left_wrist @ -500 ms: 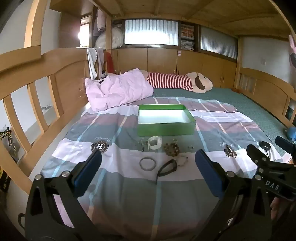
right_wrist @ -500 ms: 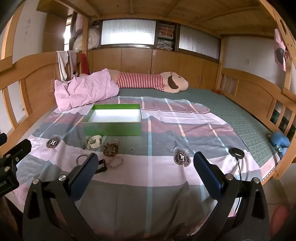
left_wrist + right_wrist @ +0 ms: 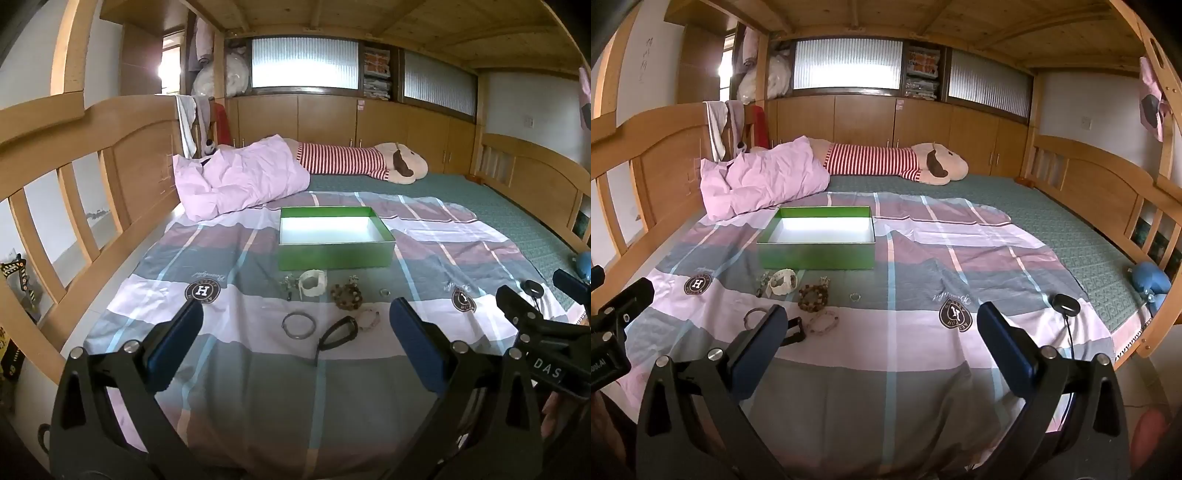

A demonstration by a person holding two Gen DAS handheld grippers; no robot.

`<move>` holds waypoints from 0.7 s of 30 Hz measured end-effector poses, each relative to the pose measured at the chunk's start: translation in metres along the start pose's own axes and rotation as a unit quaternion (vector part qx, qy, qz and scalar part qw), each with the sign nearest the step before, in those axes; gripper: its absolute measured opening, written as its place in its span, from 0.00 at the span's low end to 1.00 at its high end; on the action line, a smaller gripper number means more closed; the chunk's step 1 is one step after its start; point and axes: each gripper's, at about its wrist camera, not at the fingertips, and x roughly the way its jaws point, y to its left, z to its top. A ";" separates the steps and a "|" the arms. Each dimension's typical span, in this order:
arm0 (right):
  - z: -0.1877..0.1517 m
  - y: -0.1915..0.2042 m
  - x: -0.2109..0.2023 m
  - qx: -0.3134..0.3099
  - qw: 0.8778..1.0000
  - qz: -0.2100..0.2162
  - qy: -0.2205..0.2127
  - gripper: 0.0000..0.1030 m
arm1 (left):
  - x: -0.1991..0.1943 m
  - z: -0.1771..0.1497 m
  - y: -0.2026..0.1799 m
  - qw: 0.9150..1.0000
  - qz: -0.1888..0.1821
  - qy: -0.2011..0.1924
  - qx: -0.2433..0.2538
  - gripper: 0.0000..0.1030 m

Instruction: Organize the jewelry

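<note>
A green box (image 3: 334,242) with a white inside sits open on the striped bedspread (image 3: 258,387), toward the middle of the bed and nearer its left rail. The jewelry lies loose on the bedspread just in front of the box's near wall: a white watch (image 3: 313,283), a brown bead bracelet (image 3: 346,295), a small ring (image 3: 386,292), and a tangle of small metal pieces (image 3: 287,283) at the left end of the row. Closer to the foot edge of the bed lie a metal bangle (image 3: 298,325), a dark looped strap (image 3: 338,333) and a pale bead bracelet (image 3: 369,319) touching it.

The left claw (image 3: 295,330) hangs above the bedspread with its jaws wide and nothing between the pads. The right claw (image 3: 882,326) is likewise wide and holds nothing, further toward the right side of the bed. A pink pillow (image 3: 240,177) and a striped plush toy (image 3: 354,164) lie at the far end.
</note>
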 end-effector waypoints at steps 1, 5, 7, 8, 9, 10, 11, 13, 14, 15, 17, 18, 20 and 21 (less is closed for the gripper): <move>0.000 0.000 0.000 0.000 1.000 0.001 0.000 0.98 | -0.001 -0.001 0.000 1.000 0.001 -0.001 0.001 0.96; 0.001 -0.001 -0.001 0.001 1.000 0.001 0.000 0.98 | -0.001 0.001 -0.001 1.000 0.000 0.002 0.000 0.96; 0.000 0.003 0.000 0.001 1.000 0.001 0.001 0.98 | -0.001 0.000 -0.002 1.000 0.000 0.002 0.001 0.96; 0.000 0.004 0.001 0.000 1.000 0.002 0.001 0.98 | -0.002 0.000 -0.001 1.000 0.002 0.001 0.002 0.96; 0.000 0.004 0.001 0.000 1.000 0.002 0.001 0.98 | -0.001 0.000 0.000 1.000 0.003 0.001 0.001 0.96; 0.000 0.005 0.002 0.000 1.000 0.002 0.001 0.98 | -0.001 0.002 0.002 1.000 0.003 0.002 0.000 0.96; 0.000 0.001 0.002 0.000 1.000 0.002 0.001 0.98 | 0.000 0.002 0.003 1.000 0.004 0.003 0.000 0.96; 0.000 0.001 0.002 0.000 1.000 0.002 0.001 0.98 | -0.001 0.003 0.003 1.000 0.004 0.002 -0.002 0.96; 0.000 0.001 0.002 0.000 1.000 0.002 0.001 0.98 | 0.000 0.002 0.003 1.000 0.004 0.002 -0.001 0.96; 0.000 0.000 0.002 0.001 1.000 0.003 0.001 0.98 | 0.000 0.002 0.003 1.000 0.004 0.002 -0.001 0.96; 0.000 0.000 0.002 0.001 1.000 0.002 0.002 0.98 | -0.001 0.002 0.003 1.000 0.004 0.002 0.000 0.96; 0.000 0.000 0.002 0.001 1.000 0.002 0.001 0.98 | -0.001 0.003 0.004 1.000 0.004 0.001 0.000 0.96; 0.000 0.000 0.002 0.000 1.000 0.001 0.001 0.98 | -0.001 0.003 0.004 1.000 0.004 0.002 -0.001 0.96; 0.000 0.001 0.002 0.000 1.000 0.001 0.000 0.98 | -0.001 0.003 0.004 1.000 0.004 0.002 -0.001 0.96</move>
